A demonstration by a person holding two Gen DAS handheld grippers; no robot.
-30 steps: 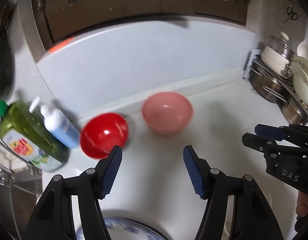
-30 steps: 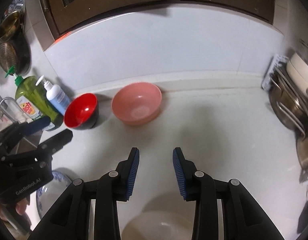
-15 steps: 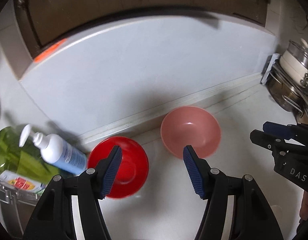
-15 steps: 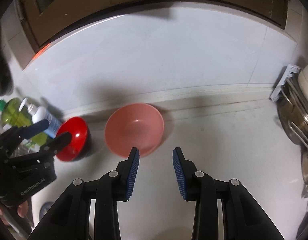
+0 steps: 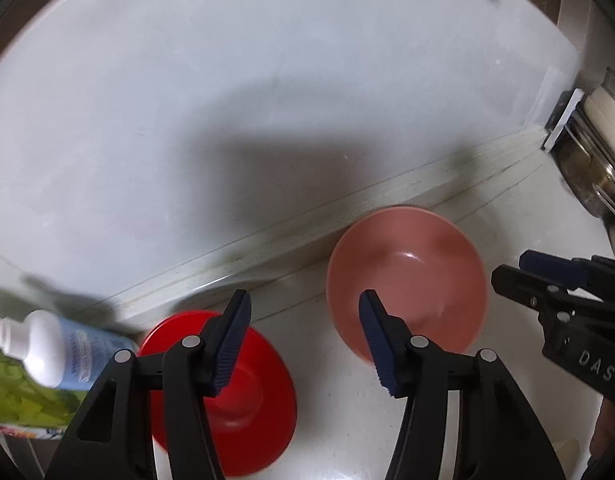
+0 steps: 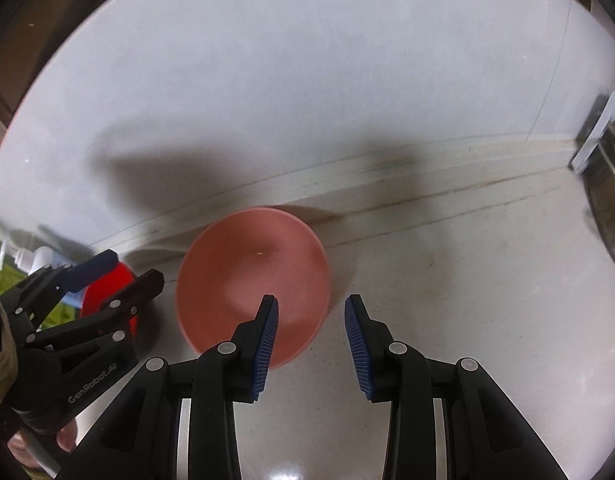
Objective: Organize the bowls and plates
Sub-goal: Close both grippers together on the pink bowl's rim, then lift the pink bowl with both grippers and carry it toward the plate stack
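A pink bowl (image 5: pixel 419 276) sits on the white counter near the back wall, with a smaller red bowl (image 5: pixel 251 408) to its left. My left gripper (image 5: pixel 303 344) is open above the gap between the two bowls, its left finger over the red bowl and its right finger over the pink bowl's near left rim. In the right wrist view the pink bowl (image 6: pixel 243 272) lies just ahead and left of my open right gripper (image 6: pixel 310 344), whose left finger overlaps the bowl's near right rim. The red bowl (image 6: pixel 115 284) is mostly hidden behind the left gripper there.
A white and blue pump bottle (image 5: pixel 47 346) and a green soap bottle (image 5: pixel 11 396) stand at the left. A metal rack with pots (image 5: pixel 587 160) stands at the right. The counter (image 6: pixel 467 280) stretches right of the pink bowl. A hand (image 6: pixel 39 440) holds the left gripper.
Both grippers have moved forward and down toward the bowls, which now look larger and closer. The plate and white bowl near the cameras have dropped out of view. Both grippers stay open.
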